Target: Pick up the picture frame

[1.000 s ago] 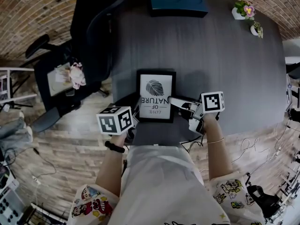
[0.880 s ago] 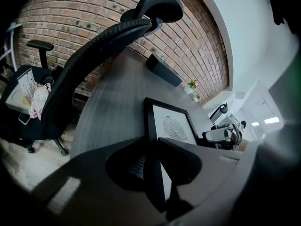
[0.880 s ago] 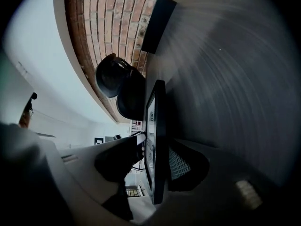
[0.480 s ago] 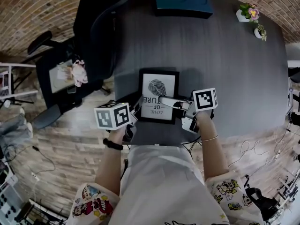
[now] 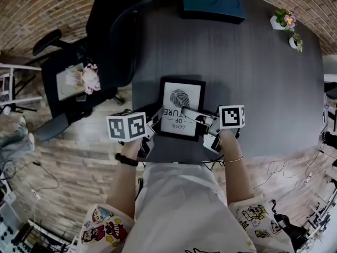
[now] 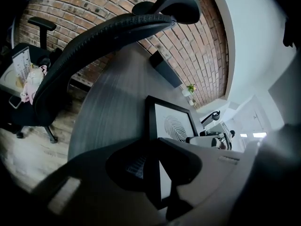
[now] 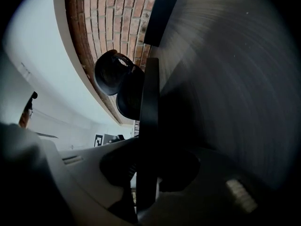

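Note:
The picture frame is black with a white leaf print and lies near the front edge of the dark grey table. My left gripper grips its near left edge, and in the left gripper view that edge runs between the jaws of the left gripper. My right gripper reaches over the near right side. Its jaws have just been closing with the frame's edge between them, and the right gripper now presses on it. Whether the frame is off the table I cannot tell.
A black office chair stands at the table's left. A dark teal box sits at the far edge, and two small flower pots at the far right. A second chair carries small items. Cables lie on the wooden floor.
My right gripper has slid leftward, further over the frame's near right side. The left gripper stays on the frame's left edge.

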Demonstrator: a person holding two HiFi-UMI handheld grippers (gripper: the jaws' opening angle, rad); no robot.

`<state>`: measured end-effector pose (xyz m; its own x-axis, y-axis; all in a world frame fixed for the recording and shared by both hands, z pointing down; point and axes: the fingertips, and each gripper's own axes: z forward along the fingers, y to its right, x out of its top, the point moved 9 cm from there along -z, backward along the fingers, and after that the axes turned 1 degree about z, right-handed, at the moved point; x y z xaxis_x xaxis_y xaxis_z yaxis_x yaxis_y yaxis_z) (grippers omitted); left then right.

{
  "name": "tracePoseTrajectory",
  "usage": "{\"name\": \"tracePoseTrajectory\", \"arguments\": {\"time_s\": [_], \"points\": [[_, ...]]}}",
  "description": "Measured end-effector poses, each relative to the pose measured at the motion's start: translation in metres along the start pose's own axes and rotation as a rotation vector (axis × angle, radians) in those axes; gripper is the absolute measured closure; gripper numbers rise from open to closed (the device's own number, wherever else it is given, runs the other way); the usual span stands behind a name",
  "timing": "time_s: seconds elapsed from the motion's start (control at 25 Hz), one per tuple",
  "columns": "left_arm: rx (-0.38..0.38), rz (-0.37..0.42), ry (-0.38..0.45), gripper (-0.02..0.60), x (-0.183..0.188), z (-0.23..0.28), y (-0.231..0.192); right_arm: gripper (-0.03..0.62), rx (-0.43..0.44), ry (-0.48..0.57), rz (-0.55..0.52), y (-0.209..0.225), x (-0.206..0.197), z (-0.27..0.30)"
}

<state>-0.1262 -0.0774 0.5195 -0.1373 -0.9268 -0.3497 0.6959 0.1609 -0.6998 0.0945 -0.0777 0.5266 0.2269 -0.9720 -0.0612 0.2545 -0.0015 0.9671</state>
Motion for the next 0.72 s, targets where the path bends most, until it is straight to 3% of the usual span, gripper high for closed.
{"name": "tracePoseTrajectory", "arguments": {"time_s": [0.2, 0.44, 0.72], "points": [[-0.012, -0.011, -0.003, 0.495, 0.0006, 0.0003, -0.0002, 0.571, -0.047, 0.01, -0.02, -0.0006, -0.0027, 0.0007], [-0.021, -0.019, -0.003, 0.494, 0.0012, 0.0013, -0.0008, 0.58, 0.047, 0.052, 0.008, -0.0042, -0.0054, 0.0039], [-0.03, -0.051, 0.023, 0.489, 0.0004, -0.0004, -0.0033, 0.582, 0.006, 0.057, 0.016, -0.0043, -0.0071, 0.0025]]}}
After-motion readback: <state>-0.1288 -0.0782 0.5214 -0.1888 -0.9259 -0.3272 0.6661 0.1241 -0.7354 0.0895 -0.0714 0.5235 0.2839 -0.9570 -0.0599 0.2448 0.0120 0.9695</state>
